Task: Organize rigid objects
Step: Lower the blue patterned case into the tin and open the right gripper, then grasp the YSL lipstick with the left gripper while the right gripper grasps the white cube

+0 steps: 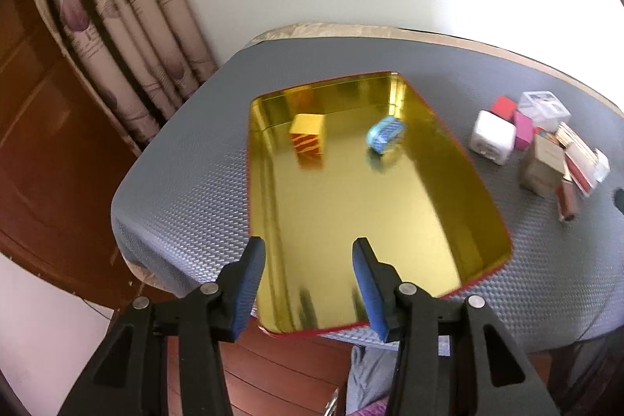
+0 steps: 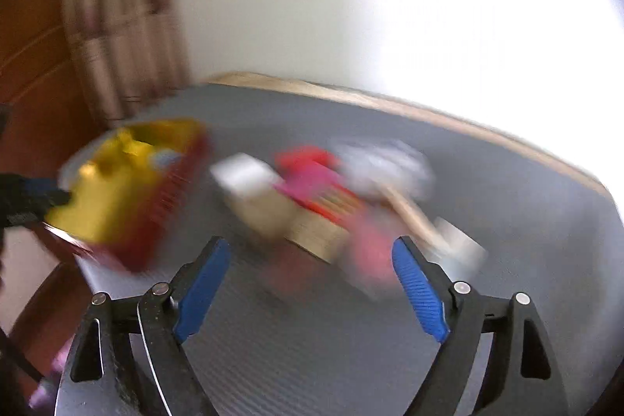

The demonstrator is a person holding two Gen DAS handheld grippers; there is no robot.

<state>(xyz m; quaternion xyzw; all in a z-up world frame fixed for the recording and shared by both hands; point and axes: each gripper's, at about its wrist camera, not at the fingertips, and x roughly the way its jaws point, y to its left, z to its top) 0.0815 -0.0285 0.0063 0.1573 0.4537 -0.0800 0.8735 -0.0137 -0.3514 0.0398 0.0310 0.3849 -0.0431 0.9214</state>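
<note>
A gold-lined tray (image 1: 343, 205) with red outer walls sits on a grey textured surface (image 1: 175, 190), holding a yellow-and-orange block (image 1: 307, 134) and a small blue box (image 1: 385, 134), set apart from each other at its far end. The left gripper (image 1: 308, 252) hovers over the tray's near end, its fingers (image 1: 249, 283) parted with nothing between them. In the blurred right wrist view, the right gripper (image 2: 308, 252) has its fingers (image 2: 419, 289) spread wide and empty, facing a cluster of small boxes (image 2: 312, 197) lying right of the tray.

- I can read no words, brands or numbers anywhere.
- The small boxes (image 1: 546, 151) heaped on my table (image 1: 175, 190) carry print too small to make out.
- My right camera's view is blurred throughout.
</note>
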